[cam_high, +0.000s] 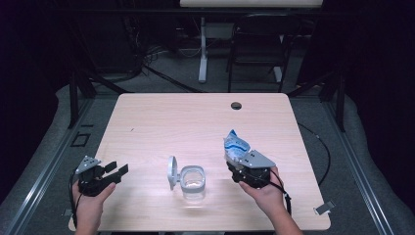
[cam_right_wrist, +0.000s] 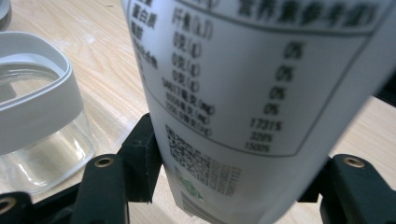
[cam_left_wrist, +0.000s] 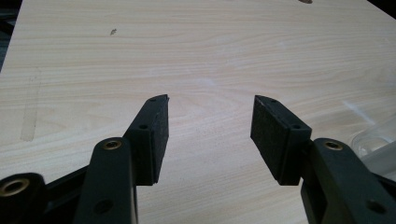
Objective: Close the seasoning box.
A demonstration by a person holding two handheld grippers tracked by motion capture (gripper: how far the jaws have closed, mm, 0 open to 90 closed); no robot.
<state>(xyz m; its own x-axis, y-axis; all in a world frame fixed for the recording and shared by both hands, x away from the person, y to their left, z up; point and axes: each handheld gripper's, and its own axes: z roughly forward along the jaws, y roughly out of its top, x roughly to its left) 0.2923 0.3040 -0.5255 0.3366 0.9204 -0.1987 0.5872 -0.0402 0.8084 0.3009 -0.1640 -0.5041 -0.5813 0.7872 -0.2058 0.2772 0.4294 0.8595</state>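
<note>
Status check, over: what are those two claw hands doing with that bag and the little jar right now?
Left gripper open, empty, off to the side. Right gripper clamped on blue-and-white bag. Clear jar beside it, lid flipped open. Nothing between bag and jar.

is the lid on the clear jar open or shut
Open. The lid stands flipped up at the left of the jar, whose white-rimmed mouth is uncovered in the high view.
</note>
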